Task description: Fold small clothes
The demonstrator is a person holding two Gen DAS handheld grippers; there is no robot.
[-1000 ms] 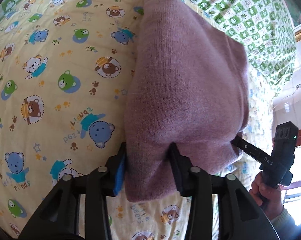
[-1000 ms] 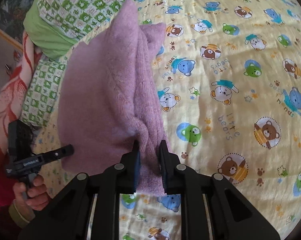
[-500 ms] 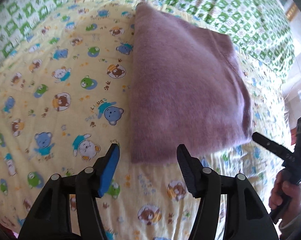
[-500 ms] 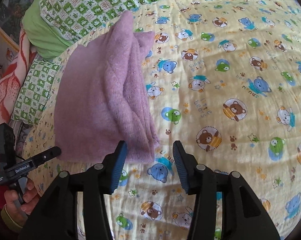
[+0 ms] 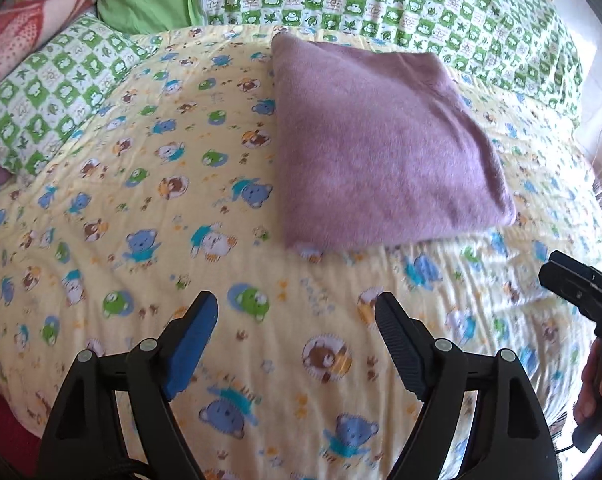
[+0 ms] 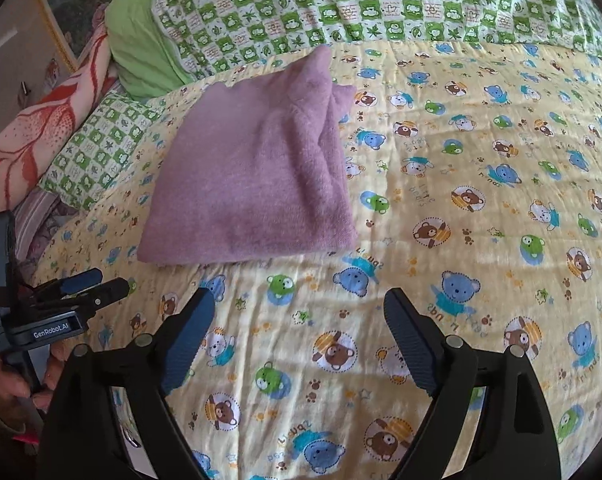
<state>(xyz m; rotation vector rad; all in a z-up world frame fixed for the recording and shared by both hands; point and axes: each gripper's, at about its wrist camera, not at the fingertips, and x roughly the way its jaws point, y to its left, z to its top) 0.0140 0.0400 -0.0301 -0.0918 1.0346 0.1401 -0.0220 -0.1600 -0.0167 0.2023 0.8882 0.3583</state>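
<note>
A purple knit garment (image 5: 381, 148) lies folded into a thick square on the yellow bear-print quilt (image 5: 141, 216). It also shows in the right wrist view (image 6: 257, 176), with bunched folds along its right side. My left gripper (image 5: 297, 308) is open and empty, held back from the garment's near edge. My right gripper (image 6: 299, 304) is open and empty, also short of the garment. The left gripper shows at the left edge of the right wrist view (image 6: 97, 284). The right gripper shows at the right edge of the left wrist view (image 5: 573, 280).
A green checked blanket (image 6: 381, 4) and a green pillow (image 6: 137, 44) lie behind the garment. A red and white blanket (image 6: 41, 120) is piled at the left. The quilt stretches wide to the right of the garment (image 6: 501, 184).
Both grippers let go of the garment and opened. Both pulled back toward me, and the folded garment now rests on the quilt.
</note>
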